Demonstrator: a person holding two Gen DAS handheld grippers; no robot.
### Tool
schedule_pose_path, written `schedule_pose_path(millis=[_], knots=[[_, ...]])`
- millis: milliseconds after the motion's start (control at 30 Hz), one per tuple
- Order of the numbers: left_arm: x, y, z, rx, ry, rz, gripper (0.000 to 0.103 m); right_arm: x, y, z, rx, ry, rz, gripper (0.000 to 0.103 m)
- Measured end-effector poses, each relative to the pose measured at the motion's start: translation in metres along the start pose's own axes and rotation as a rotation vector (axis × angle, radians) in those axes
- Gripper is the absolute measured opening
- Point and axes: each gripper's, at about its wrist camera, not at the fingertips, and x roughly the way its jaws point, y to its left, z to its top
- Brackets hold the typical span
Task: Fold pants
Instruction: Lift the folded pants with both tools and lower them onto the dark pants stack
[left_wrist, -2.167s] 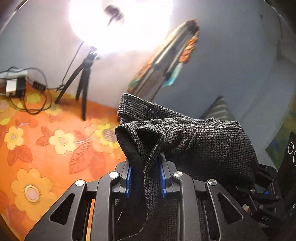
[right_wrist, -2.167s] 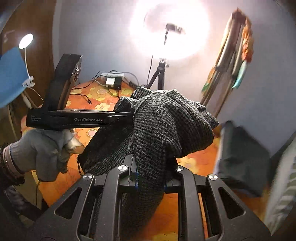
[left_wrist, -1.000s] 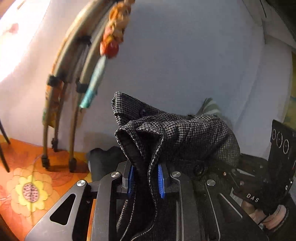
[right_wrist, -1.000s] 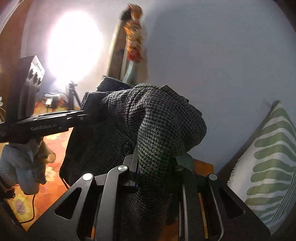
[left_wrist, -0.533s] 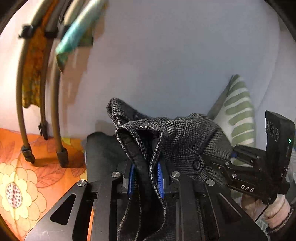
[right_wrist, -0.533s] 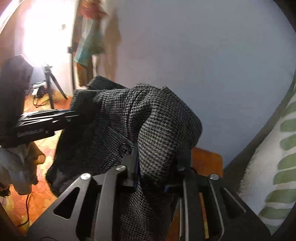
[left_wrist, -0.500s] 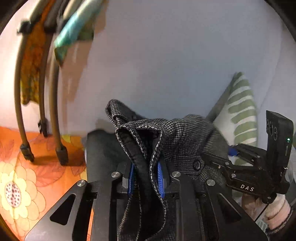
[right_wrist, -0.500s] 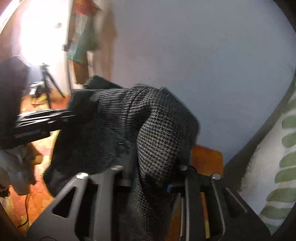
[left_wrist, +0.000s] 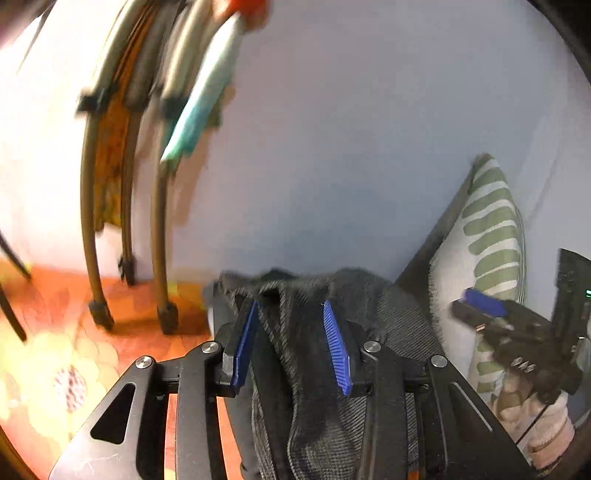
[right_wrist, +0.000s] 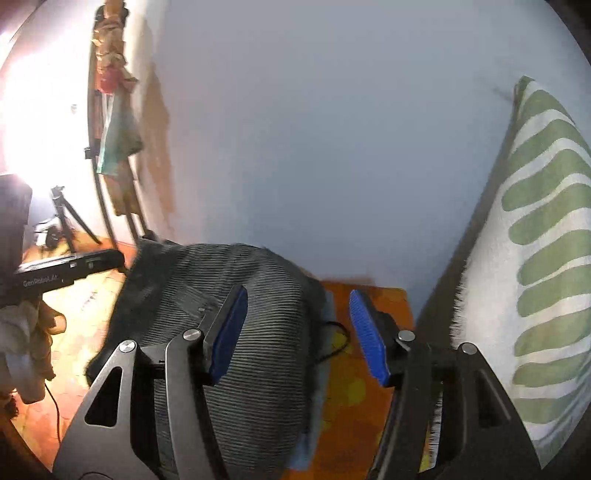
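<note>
Nearest, the left claw (left_wrist: 291, 343) stands spread, its blue ribbed pads (left_wrist: 337, 347) apart, with the dark grey houndstooth woven pants (left_wrist: 314, 369) bunched loosely between them and draping down over the black linkage; whether the cloth touches either pad is blurred. Likewise the right claw (right_wrist: 299, 332) is spread wide, its blue pads (right_wrist: 365, 336) well apart; the same pants (right_wrist: 236, 332) lie heaped over its left finger and across the lower frame, clamped by neither pad. Just beyond the heap, the orange floral-patterned cloth surface (right_wrist: 362, 384) shows under the garment. To the right leans a white cushion with green leaf stripes (right_wrist: 539, 258), against a dark edge. Off to the left, from the right wrist view, a gloved hand (right_wrist: 26, 343) grips the other black tool. Farther back stand curved brown rods draped with orange and teal cloths (left_wrist: 155, 155), leaning on the pale blue wall (right_wrist: 314, 129), beside a glaring white light (right_wrist: 26, 122).
</note>
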Motion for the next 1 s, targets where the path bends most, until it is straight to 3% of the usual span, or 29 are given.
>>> schedule_pose_path(millis=[100,200,333,533,800,1000], knots=[[0.014,-0.012,0.008,0.049,0.018,-0.019,0.035,0.020,0.014,0.002,0.013,0.018,0.048,0.060],[0.046,-0.017,0.007,0.071,0.088,-0.039,0.035,0.045,0.025,0.000,0.011,0.039,0.056,0.060],[0.087,-0.008,-0.005,0.080,0.153,0.015,0.035,0.082,0.025,-0.007,0.054,0.095,0.075,0.060],[0.114,0.012,-0.016,0.061,0.191,0.036,0.035,0.110,0.022,-0.025,0.071,0.122,0.084,0.061],[0.084,0.010,-0.018,0.111,0.204,0.065,0.035,0.092,0.017,-0.028,0.100,0.154,0.032,0.062],[0.024,-0.006,-0.037,0.190,0.198,0.071,0.035,0.041,0.018,-0.045,0.158,0.152,-0.005,0.062]])
